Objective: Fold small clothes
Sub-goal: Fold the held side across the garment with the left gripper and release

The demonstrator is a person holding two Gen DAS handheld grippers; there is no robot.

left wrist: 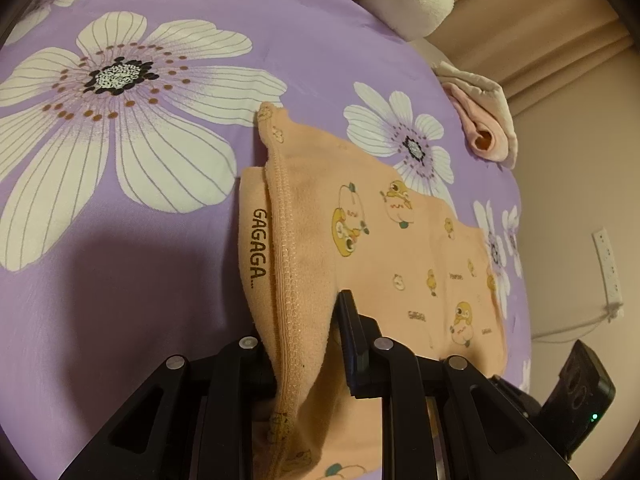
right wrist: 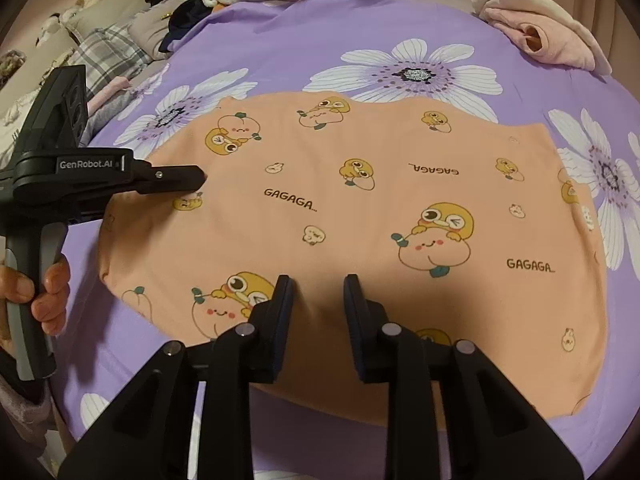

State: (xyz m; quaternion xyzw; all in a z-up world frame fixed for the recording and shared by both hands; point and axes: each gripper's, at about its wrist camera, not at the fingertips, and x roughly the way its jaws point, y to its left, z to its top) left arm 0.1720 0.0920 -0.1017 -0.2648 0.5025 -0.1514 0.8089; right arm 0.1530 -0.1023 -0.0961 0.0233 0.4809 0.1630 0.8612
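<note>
While the peach garment (right wrist: 360, 216) lies flat on the purple floral bedsheet (right wrist: 280, 52), the left gripper (left wrist: 308, 320) clamps its left hem. Right gripper (right wrist: 318, 292), fingers parted, hovers over the near edge

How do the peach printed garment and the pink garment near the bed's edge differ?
The peach printed garment lies spread flat; the pink garment sits bunched. The peach one carries cartoon prints and lettering; the pink one looks plain. The left gripper grips the peach one; nothing touches the pink. Both rest on the purple floral sheet.

Purple floral bedsheet (right wrist: 304, 52) carries peach garment (right wrist: 360, 216), pink clothes (right wrist: 548, 36).
</note>
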